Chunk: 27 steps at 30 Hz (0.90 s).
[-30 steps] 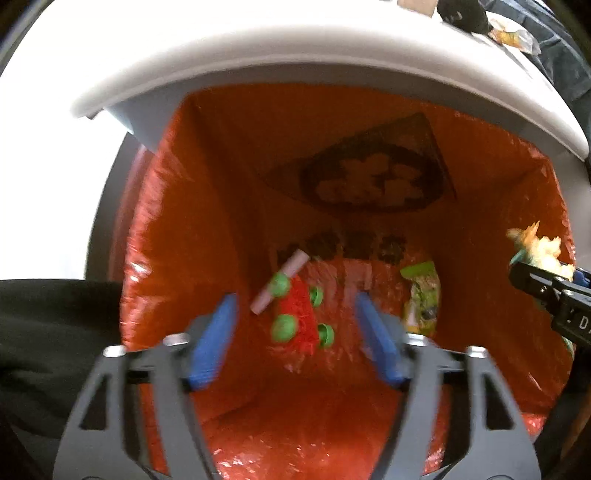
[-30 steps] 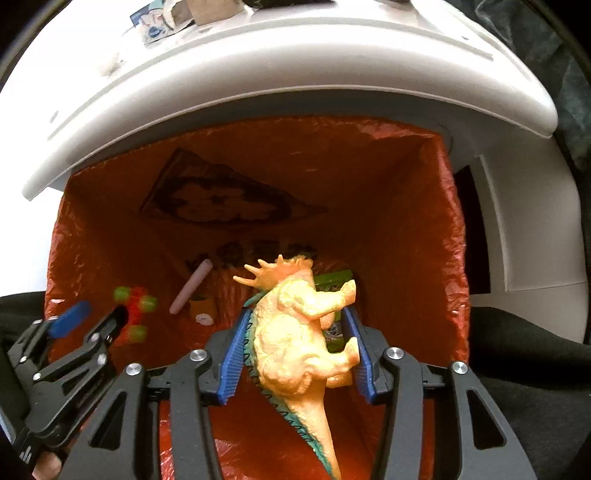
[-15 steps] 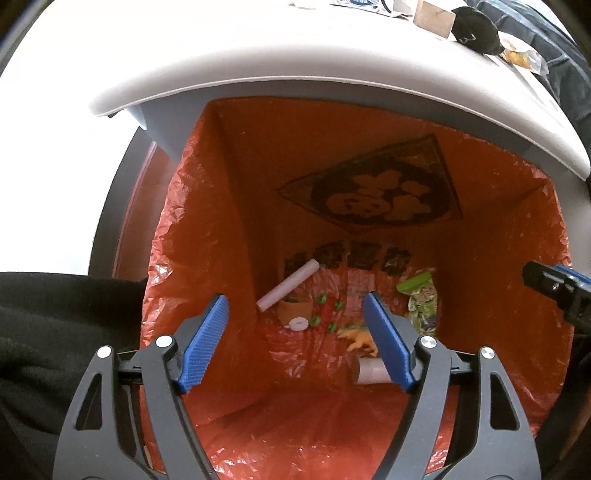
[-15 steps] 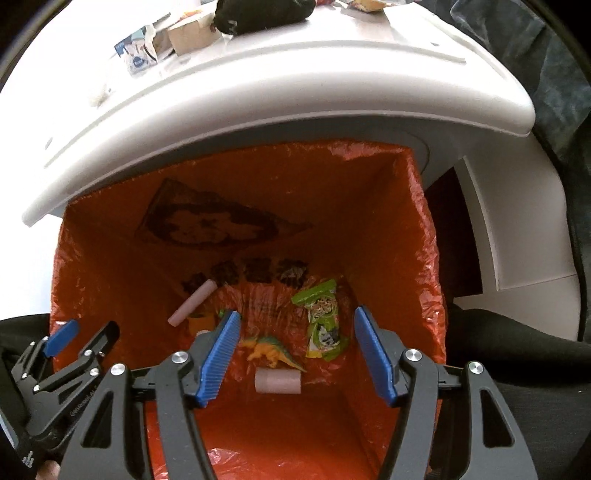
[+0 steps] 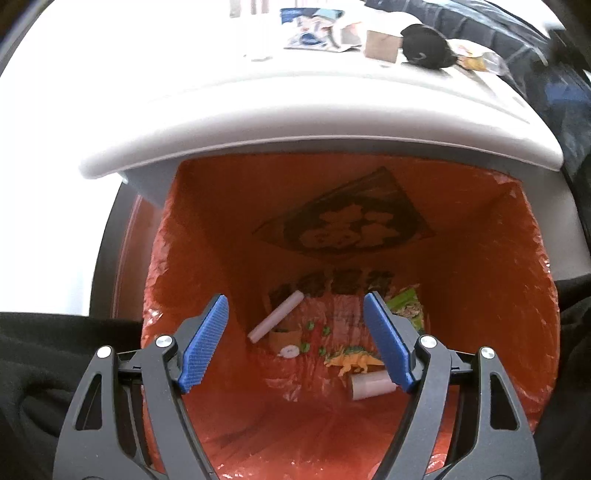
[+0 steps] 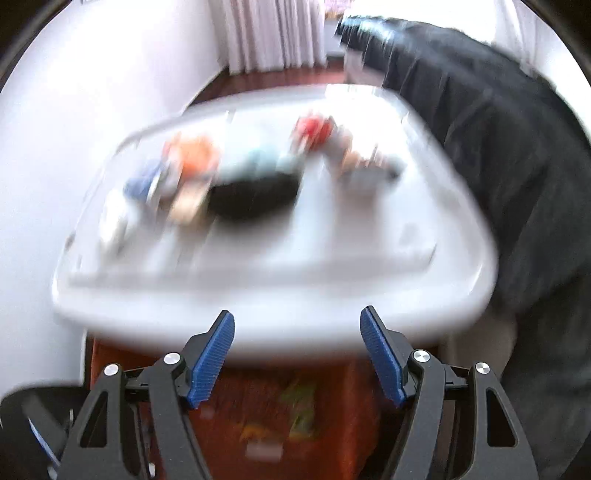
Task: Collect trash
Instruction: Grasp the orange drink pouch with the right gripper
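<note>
My left gripper [image 5: 295,339] is open and empty above the red-lined trash bin [image 5: 480,295]. At the bin's bottom lie an orange toy dinosaur [image 5: 352,363], a cardboard tube [image 5: 369,384], a white stick [image 5: 275,321], a green snack wrapper [image 5: 406,306] and a small brown piece [image 5: 286,338]. My right gripper [image 6: 297,358] is open and empty, raised over the bin's rim and facing the white table [image 6: 332,258]. That view is blurred; the table's litter shows as a black lump [image 6: 255,195], an orange thing [image 6: 195,158] and a red thing [image 6: 314,129].
The left wrist view shows the white table's edge [image 5: 314,110] overhanging the bin, with a black object [image 5: 424,46], a brown box [image 5: 382,44] and paper scraps [image 5: 314,22] on it. Dark fabric [image 6: 498,147] lies right of the table.
My right gripper opened and dropped the toy dinosaur into the bin, then swung up toward the table. The left gripper pulled back a little; a red-and-green thing fell to the bin's bottom.
</note>
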Each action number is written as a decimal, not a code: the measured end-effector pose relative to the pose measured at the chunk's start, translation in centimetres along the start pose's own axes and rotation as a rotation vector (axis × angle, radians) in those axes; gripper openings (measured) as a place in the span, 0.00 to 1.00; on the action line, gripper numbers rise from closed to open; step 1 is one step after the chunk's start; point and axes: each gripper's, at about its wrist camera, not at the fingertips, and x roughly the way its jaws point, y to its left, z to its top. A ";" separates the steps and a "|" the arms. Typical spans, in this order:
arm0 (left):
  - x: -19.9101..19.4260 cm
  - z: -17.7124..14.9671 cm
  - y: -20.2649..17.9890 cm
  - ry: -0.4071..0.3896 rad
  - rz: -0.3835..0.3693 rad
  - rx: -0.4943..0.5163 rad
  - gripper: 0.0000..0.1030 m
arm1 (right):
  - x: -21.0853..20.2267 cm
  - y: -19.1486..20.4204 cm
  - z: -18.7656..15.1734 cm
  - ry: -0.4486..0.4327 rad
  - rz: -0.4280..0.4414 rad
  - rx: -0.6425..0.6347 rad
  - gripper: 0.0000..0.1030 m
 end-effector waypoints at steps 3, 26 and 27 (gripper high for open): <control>-0.2 0.2 -0.6 -0.016 -0.004 0.023 0.72 | 0.9 -1.7 6.1 -0.066 -0.066 -0.035 0.71; -1.2 1.3 0.3 -0.049 -0.048 -0.016 0.72 | 14.6 -6.0 13.7 0.211 -0.149 0.006 0.31; -1.8 1.4 0.4 -0.054 -0.053 -0.012 0.72 | 13.9 -6.6 12.9 0.205 -0.127 0.051 0.30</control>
